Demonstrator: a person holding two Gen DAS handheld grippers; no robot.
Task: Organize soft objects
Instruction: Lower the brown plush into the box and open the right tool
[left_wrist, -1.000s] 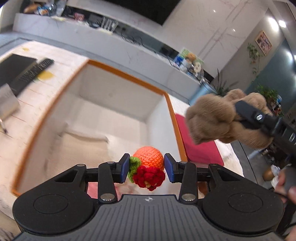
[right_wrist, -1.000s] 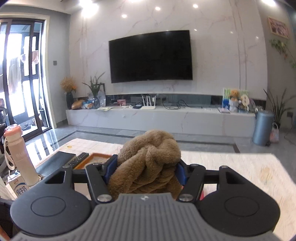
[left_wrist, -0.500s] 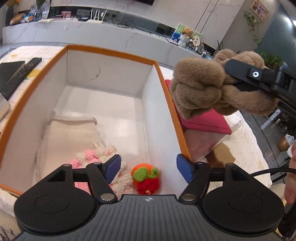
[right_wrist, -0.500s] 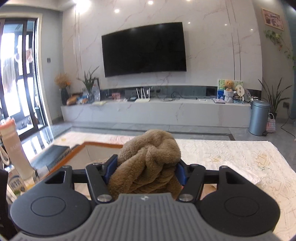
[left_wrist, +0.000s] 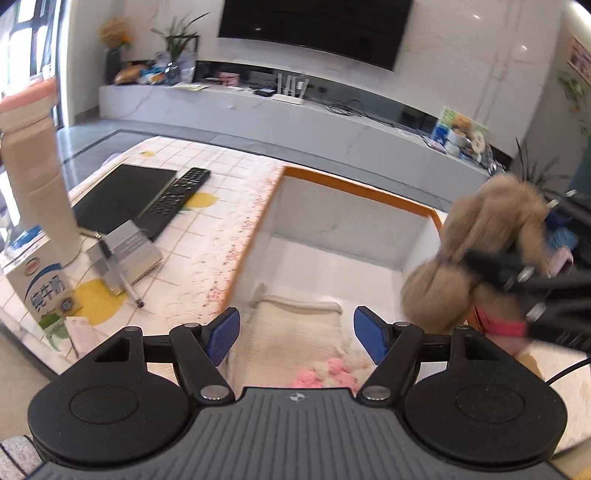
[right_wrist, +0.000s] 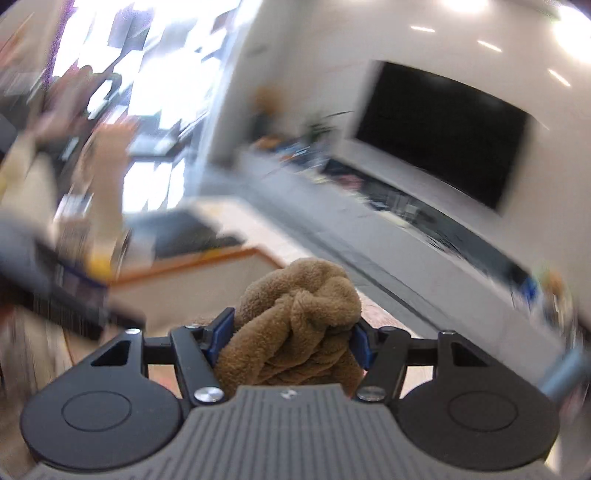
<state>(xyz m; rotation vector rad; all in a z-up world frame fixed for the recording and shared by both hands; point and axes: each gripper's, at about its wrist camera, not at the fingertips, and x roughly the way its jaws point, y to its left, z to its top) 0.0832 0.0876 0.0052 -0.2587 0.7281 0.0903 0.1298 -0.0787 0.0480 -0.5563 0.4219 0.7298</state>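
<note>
Marble walls and a big black television (left_wrist: 314, 29) frame the far end of the room, with a long pale media bench (left_wrist: 258, 114) running beneath it. Closer in, a tiled tabletop (left_wrist: 207, 240) carries an orange-rimmed white box (left_wrist: 354, 221), open at the top. Inside it a cream knitted cloth (left_wrist: 295, 325) lies flat on the floor, and a pink-and-white fluffy piece (left_wrist: 325, 373) sits at its near end, partly hidden behind the gripper body.

Over the near edge of that box hangs the left gripper (left_wrist: 295, 334), its blue pads spread wide with nothing between them.

Off to the right of the box, above its right wall, the right gripper (right_wrist: 288, 341) squeezes a brown plush toy (left_wrist: 480, 251) tight between its pads; the fur bulges out on both sides of the fingers. From the right wrist view the same toy (right_wrist: 295, 325) fills the whole gap, and everything behind it is smeared with motion blur.

To the left of the box on the table lie a black remote (left_wrist: 173, 199) beside a flat black pad (left_wrist: 118, 195), a small grey booklet with a pen (left_wrist: 125, 254), a milk carton (left_wrist: 40, 288), and a tall pale bottle (left_wrist: 33, 177) standing just behind the carton.
</note>
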